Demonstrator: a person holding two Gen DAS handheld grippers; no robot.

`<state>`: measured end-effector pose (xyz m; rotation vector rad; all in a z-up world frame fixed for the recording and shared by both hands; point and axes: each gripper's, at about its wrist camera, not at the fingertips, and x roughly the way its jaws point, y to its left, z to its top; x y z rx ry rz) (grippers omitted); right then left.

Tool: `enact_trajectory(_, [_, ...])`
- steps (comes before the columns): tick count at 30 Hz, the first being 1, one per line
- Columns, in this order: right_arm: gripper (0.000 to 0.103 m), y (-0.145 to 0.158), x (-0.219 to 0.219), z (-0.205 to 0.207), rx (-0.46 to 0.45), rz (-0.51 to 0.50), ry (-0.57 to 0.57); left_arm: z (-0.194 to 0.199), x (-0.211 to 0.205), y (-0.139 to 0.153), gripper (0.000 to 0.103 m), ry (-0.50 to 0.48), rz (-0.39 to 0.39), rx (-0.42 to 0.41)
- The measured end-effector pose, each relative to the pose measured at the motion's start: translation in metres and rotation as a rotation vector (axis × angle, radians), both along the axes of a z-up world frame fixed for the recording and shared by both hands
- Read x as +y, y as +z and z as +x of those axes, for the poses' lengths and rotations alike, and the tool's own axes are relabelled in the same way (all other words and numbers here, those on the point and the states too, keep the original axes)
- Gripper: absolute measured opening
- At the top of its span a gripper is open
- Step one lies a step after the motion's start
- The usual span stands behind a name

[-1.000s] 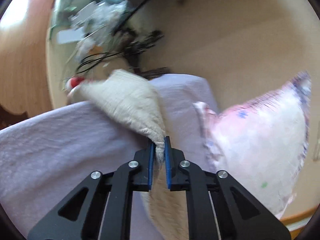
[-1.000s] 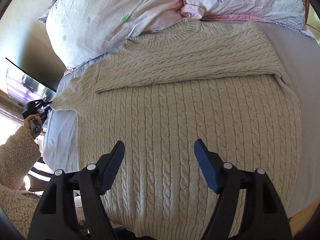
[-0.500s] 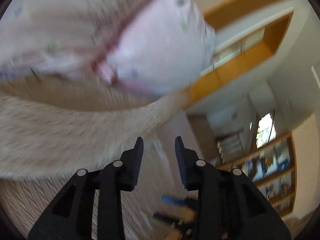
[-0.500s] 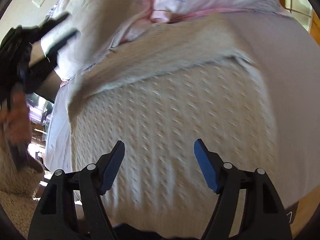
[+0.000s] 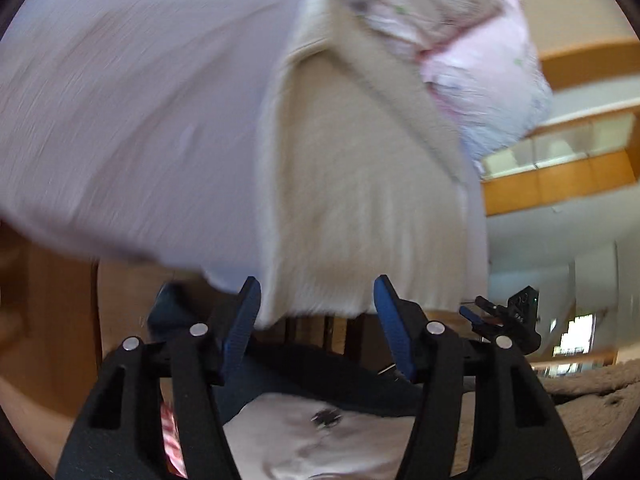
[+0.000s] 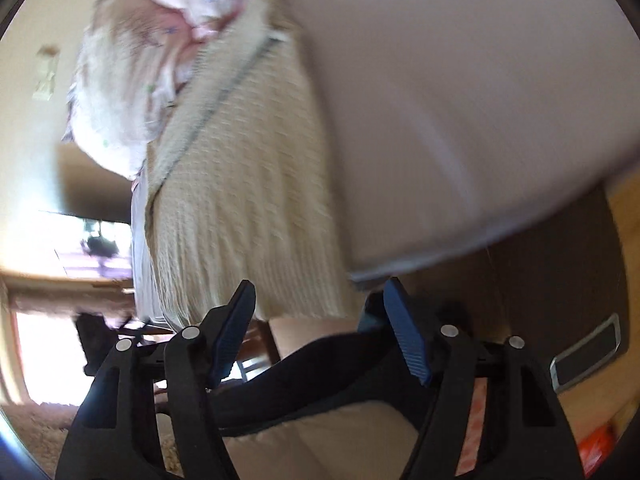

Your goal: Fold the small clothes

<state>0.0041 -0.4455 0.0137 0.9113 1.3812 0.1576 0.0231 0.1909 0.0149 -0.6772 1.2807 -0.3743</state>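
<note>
Hovering, left gripper [image 5: 316, 312]: fingers [image 5: 394, 332] spread wide, nothing between them, parked just off the near hem of the sweater [image 5: 360, 184], not touching afaict.
Right gripper [image 6: 320, 320]: same deal, blue-padded fingers [image 6: 404, 340] far apart and holding nothing, aimed at the hem from the bed's foot edge.
Pose: both tools tilted, so the bed looks rotated in each wrist view; the right gripper also shows small at the right edge of the left wrist view.
Sweater: cream/beige, lying flat on the bed [image 5: 132, 112], hem at the mattress edge nearest the cams, neck end up by the pillows [image 5: 472, 52].
Sleeves: one diagonal folded edge runs across the upper body of the sweater, looks like a sleeve laid over the front; too blurry to say more.
Texture: chunky cable knit w/ ribbed hem, vertical ropes clearest in the right wrist view; left wrist view is smeared by motion blur.
Bed: pale lilac sheet, smooth, rounded mattress corner.
Pillows: pinkish-white w/ tiny flower print, squashed together at the head end, touching the sweater's top edge.
Grippers: black plastic frames, silver screws, ridged blue pads.
Background: wood trim + floor, bright window, details blurry.
</note>
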Motion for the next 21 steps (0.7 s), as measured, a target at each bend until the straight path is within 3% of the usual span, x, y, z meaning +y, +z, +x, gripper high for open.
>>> enact_trajectory(4, [0.063, -0.026, -0.005, -0.001, 0.034, 0.136, -0.065, -0.001, -0.010, -0.033, 0.059, 0.091, -0.085, 0.059])
enact_trajectory(6, [0.054, -0.032, 0.001, 0.001, 0.030, 0.187, -0.061, 0.004, -0.020, -0.045, 0.059, 0.103, -0.108, 0.065])
enact_trajectory(7, [0.044, -0.033, 0.003, 0.002, 0.028, 0.204, -0.054, 0.004, -0.022, -0.051, 0.059, 0.100, -0.120, 0.068])
enact_trajectory(11, [0.023, -0.035, 0.014, 0.004, 0.016, 0.223, -0.015, 0.007, -0.033, -0.056, 0.058, 0.086, -0.142, 0.071])
enact_trajectory(12, [0.020, -0.034, 0.015, 0.004, 0.000, 0.228, -0.012, 0.003, -0.031, -0.056, 0.054, 0.089, -0.152, 0.065])
enact_trajectory(14, [0.017, -0.031, 0.016, 0.006, -0.010, 0.216, -0.001, -0.001, -0.028, -0.055, 0.033, 0.098, -0.188, 0.056])
enact_trajectory(15, [0.014, -0.030, 0.016, 0.004, -0.021, 0.227, 0.004, -0.001, -0.027, -0.054, 0.016, 0.101, -0.207, 0.057])
enact_trajectory(21, [0.011, 0.010, 0.022, 0.020, -0.170, 0.339, -0.018, 0.003, -0.028, -0.014, 0.009, 0.060, -0.308, -0.052])
